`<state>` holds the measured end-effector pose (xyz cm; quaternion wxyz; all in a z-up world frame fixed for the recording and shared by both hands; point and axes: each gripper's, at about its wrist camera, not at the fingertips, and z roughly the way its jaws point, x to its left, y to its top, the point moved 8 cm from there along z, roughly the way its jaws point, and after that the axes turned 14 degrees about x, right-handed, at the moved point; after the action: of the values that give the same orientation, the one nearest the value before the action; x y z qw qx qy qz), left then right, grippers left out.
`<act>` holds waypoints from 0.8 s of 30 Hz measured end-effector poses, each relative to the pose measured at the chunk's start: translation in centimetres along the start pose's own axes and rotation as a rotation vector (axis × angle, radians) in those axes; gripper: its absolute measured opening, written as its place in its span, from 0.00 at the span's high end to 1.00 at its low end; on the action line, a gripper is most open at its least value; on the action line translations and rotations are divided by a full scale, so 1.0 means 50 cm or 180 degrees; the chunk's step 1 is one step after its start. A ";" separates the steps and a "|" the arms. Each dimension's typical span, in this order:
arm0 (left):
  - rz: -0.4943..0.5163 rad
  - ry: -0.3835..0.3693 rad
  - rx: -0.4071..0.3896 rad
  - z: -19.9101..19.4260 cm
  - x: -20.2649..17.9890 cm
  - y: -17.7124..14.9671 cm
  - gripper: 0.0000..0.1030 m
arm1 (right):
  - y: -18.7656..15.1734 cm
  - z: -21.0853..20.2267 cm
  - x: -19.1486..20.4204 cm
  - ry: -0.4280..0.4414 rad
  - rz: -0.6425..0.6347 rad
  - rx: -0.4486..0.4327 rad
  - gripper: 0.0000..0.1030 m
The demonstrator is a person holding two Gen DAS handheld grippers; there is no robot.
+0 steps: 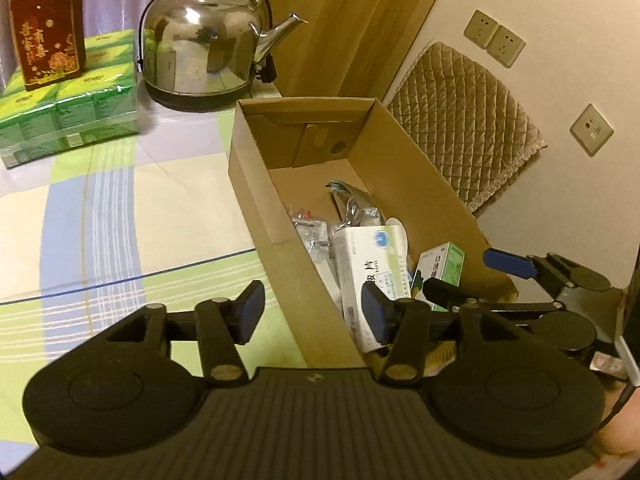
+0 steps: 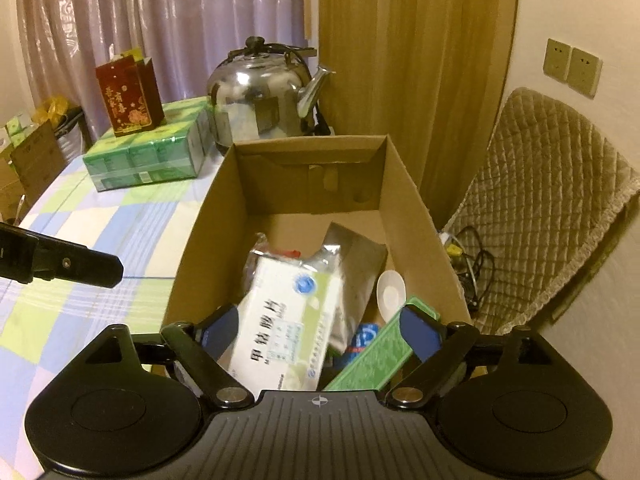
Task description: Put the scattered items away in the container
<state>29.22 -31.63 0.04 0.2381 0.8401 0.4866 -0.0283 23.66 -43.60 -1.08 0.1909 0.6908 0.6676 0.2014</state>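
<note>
An open cardboard box (image 1: 256,184) (image 2: 200,220) stands on the table's right part. Inside lie a white medicine box (image 1: 360,264) (image 2: 288,312), a green box (image 1: 444,264) (image 2: 376,356), a silver foil pouch (image 1: 356,200) (image 2: 356,248), a clear plastic packet (image 1: 308,228) and a white spoon (image 2: 390,288). My right gripper (image 2: 320,330) (image 1: 476,280) hangs open over the box's near end; the white and green boxes lie between its pads, unpressed. My left gripper (image 1: 314,312) is open and empty, straddling the box's near left wall. One of its fingers (image 2: 100,270) shows at left.
A steel kettle (image 1: 204,40) (image 2: 260,96) stands behind the box. Green tissue packs (image 1: 72,112) (image 2: 148,156) carry a red carton (image 1: 48,44) at the back left. A quilted chair (image 1: 464,120) (image 2: 552,208) and floor cables (image 2: 468,256) are on the right. A checked cloth (image 1: 120,220) covers the table.
</note>
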 end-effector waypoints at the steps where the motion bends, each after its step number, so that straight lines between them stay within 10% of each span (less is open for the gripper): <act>1: -0.0009 0.0000 -0.0030 -0.007 -0.001 -0.009 0.44 | -0.006 -0.009 0.002 0.0005 0.0007 -0.0011 0.11; 11: -0.0124 -0.0008 -0.0514 -0.107 0.006 -0.097 0.05 | -0.071 -0.121 0.012 0.0115 0.0142 -0.0134 0.02; 24: -0.0342 0.0238 -0.0723 -0.188 -0.032 -0.234 0.01 | -0.164 -0.254 0.015 0.0017 0.0111 -0.0168 0.02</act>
<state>16.93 -24.06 4.44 0.3115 0.7809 0.5395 0.0457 9.99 -42.64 5.31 0.2038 0.6966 0.6504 0.2241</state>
